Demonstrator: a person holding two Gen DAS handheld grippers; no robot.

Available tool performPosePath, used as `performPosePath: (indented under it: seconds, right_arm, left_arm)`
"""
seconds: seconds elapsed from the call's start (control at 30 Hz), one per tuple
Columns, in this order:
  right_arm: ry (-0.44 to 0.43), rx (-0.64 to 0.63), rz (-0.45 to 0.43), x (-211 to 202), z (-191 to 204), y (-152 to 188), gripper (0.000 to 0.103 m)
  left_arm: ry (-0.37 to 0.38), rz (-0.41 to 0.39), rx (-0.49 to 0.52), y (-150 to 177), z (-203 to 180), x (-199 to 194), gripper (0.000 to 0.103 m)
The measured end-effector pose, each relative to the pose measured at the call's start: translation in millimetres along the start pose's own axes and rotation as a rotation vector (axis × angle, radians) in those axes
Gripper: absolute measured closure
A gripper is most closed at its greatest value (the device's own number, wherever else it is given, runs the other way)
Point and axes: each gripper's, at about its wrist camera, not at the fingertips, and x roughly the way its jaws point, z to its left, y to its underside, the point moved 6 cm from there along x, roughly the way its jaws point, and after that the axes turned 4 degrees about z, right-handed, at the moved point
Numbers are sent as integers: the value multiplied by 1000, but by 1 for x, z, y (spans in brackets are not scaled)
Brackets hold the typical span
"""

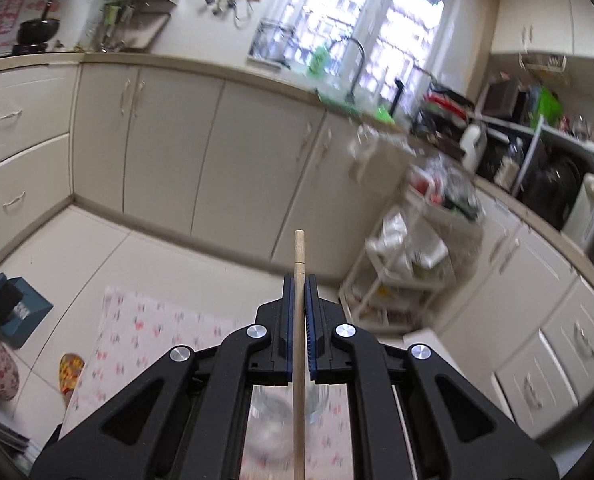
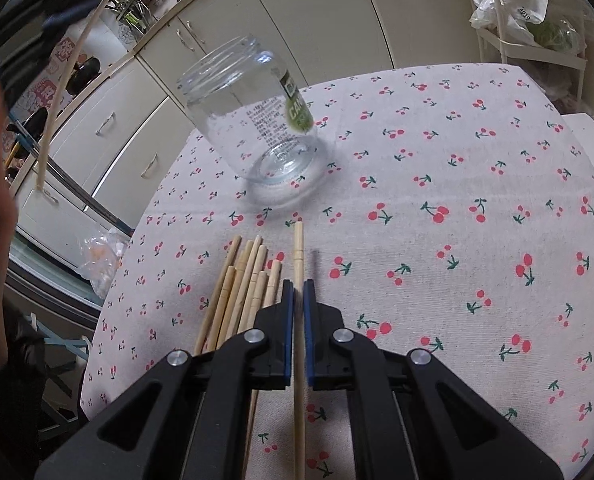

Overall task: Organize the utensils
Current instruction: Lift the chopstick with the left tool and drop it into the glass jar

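Observation:
My left gripper is shut on a wooden chopstick and holds it in the air above a clear glass jar, seen blurred below the jaws. In the right wrist view the left gripper shows at the upper left, its chopstick hanging down. My right gripper is shut on another wooden chopstick, low over the cherry-print tablecloth. The empty jar stands upright beyond it. A bundle of several chopsticks lies on the cloth just left of my right gripper.
Cream kitchen cabinets run along the far wall. A white wire rack with bags stands beside the table. A blue box sits on the floor. A plastic bag lies below the table's left edge.

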Motion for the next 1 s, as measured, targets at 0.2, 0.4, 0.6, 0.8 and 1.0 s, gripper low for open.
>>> performPosePath:
  seconds: [0.2, 0.4, 0.6, 0.8, 1.0]
  right_arm:
    - [-2, 3, 6, 4, 0, 1, 97]
    - [-14, 13, 20, 8, 0, 2, 97]
    - [-22, 14, 35, 13, 2, 5, 97]
    - [-24, 24, 29, 12, 1, 4, 97]
    - [-25, 31, 12, 5, -1, 1, 97]
  left_arm:
    - [-42, -87, -57, -24, 0, 27, 98]
    - [-82, -147, -82, -31, 5, 49, 98]
    - [-97, -188, -69, -27, 4, 58, 98]
    - [-116, -185, -32, -8, 5, 71, 98]
    - [-140, -162, 16, 15, 8, 74, 98]
